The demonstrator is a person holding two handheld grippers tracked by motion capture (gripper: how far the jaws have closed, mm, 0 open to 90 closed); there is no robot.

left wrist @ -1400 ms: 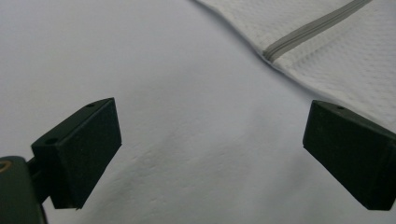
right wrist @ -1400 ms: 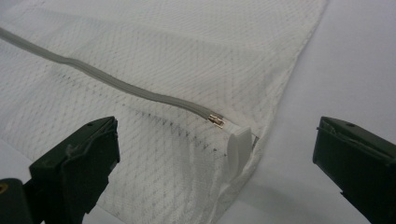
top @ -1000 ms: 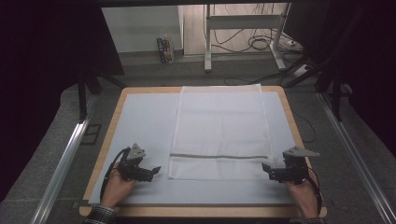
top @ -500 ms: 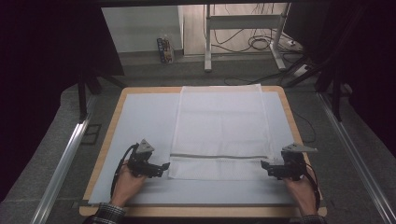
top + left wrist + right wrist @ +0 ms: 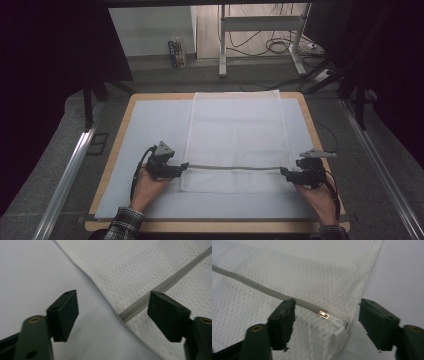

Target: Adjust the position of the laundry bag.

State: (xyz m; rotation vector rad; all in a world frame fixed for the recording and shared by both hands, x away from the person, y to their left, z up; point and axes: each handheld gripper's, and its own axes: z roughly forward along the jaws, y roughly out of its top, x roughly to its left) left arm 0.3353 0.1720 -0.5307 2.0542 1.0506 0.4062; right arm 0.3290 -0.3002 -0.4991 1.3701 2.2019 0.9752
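I am bringing my left claw [image 5: 113,315] to the left end of the grey zipper [image 5: 234,167] on the white mesh bag [image 5: 235,135], lying flat on the table [image 5: 150,125]. My right claw [image 5: 327,323] is straddling the zipper pull [image 5: 323,314]. Both have just been closing, gripping nothing yet.

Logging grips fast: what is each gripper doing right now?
Left gripper: open, jaws just closing around the zipper end of the white mesh bag, nothing held.
Right gripper: open, jaws just closing astride the zipper pull, nothing held.
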